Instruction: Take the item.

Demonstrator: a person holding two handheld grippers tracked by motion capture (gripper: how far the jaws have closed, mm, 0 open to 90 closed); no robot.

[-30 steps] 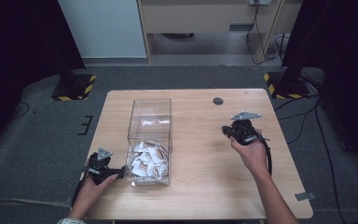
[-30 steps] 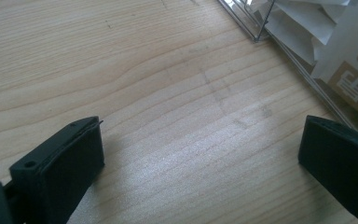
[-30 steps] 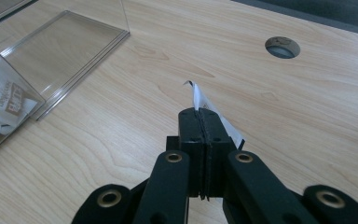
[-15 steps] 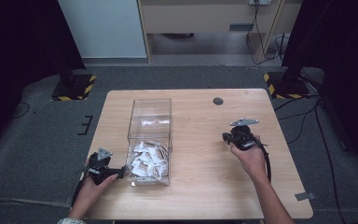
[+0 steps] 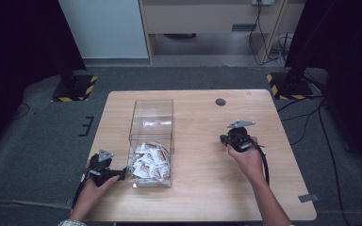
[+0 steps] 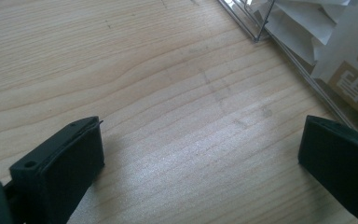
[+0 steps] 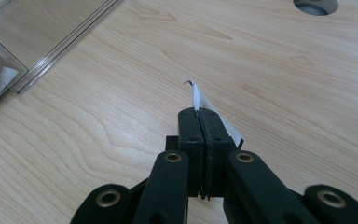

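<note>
Right gripper [image 7: 199, 114]: jaws closed on a white packet [image 7: 204, 108], edge sticking out past the tips above the table [image 7: 284, 79]. Left gripper [image 6: 200, 154]: jaws wide open, empty; clear box [image 6: 307, 79] of packets beyond its right jaw.

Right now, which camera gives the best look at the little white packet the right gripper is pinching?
The right gripper view: the white packet sticks out edge-on from the closed jaws of the right gripper. In the high view it is too small to tell.
</note>
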